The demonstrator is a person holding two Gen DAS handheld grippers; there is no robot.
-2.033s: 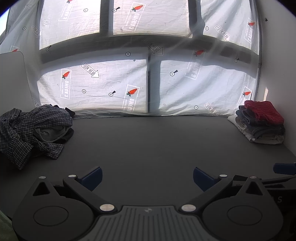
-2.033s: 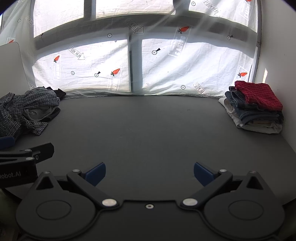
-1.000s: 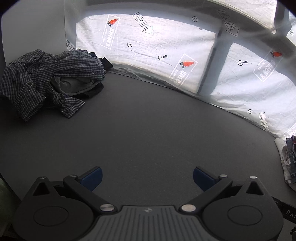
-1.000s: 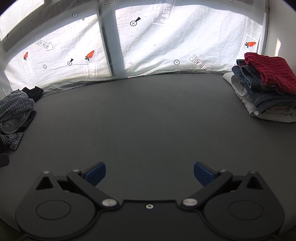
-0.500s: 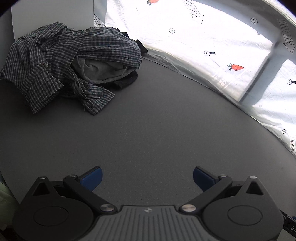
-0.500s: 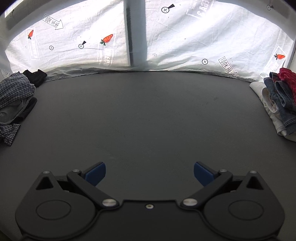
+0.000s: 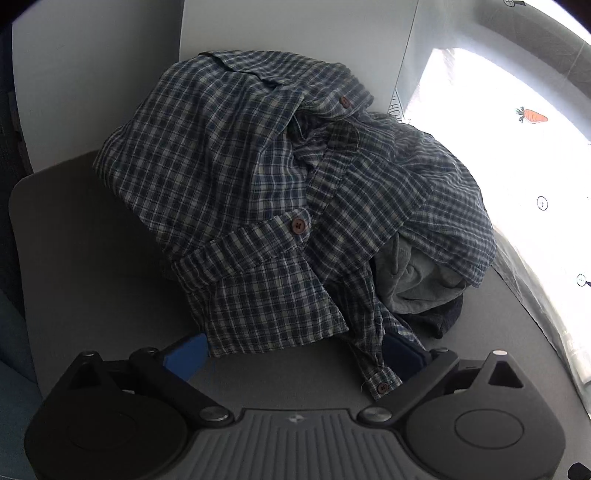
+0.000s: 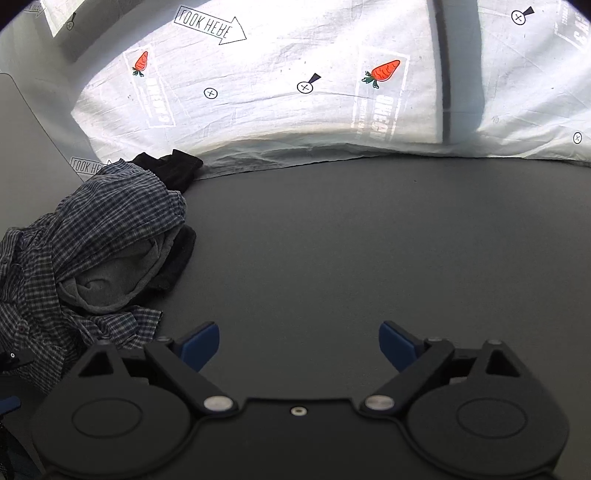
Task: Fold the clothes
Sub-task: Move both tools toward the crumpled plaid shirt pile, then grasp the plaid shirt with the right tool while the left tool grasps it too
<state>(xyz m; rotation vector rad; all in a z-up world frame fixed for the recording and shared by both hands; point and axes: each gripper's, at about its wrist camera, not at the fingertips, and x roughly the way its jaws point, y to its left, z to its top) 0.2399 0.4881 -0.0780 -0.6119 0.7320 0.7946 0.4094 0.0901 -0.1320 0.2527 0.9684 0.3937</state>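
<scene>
A crumpled blue-and-white plaid shirt [image 7: 258, 192] is heaped at the left end of the grey table [image 7: 92, 277], over a grey garment [image 7: 417, 284] and a black one [image 7: 447, 317]. My left gripper [image 7: 291, 356] is right at the pile's near edge. Its jaws are closing, with the shirt's hem and a buttoned cuff [image 7: 380, 384] lying between them, and the pads are not pressing the cloth. My right gripper [image 8: 299, 347] hovers over bare table just right of the plaid shirt [image 8: 92, 229]. Its jaws are also closing, with nothing between them.
A white sheet printed with carrots and arrows [image 8: 295, 92] hangs along the table's far edge. A white panel [image 7: 295, 33] stands behind the pile. More black cloth [image 8: 170, 166] lies at the back of the heap. Bare table [image 8: 369, 240] stretches to the right.
Both grippers swept left toward the pile. The left one now has the shirt's edge between its jaws. The folded stack left the right view. Both pairs of jaws narrowed slightly.
</scene>
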